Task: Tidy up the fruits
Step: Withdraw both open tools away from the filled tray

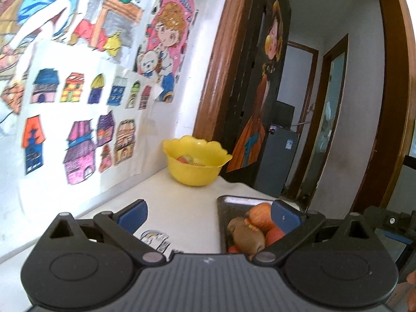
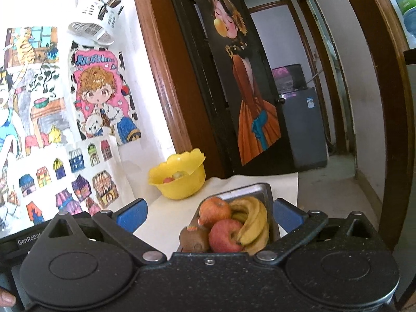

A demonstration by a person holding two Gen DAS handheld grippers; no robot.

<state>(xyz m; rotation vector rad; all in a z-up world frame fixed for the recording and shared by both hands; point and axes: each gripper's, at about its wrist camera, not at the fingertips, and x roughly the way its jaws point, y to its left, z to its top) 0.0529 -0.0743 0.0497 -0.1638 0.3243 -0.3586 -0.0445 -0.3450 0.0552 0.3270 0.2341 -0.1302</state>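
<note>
Both grippers' fingers wide and empty, bananas (image 2: 253,221) in metal tray (image 2: 244,191) visible only from right wrist

A white wall (image 2: 145,83) behind the bench (image 1: 182,208) is papered with coloured drawings (image 1: 78,130). A white holder (image 2: 91,20) of utensils hangs above them. Right of the brown door frame (image 2: 161,78), a dark door (image 2: 249,91) bearing a painted figure stands open onto a daylit hallway (image 2: 338,169).

apples (image 2: 215,210), bananas (image 2: 253,218), kiwi (image 2: 193,239) heaped in metal tray (image 2: 256,189)
</note>
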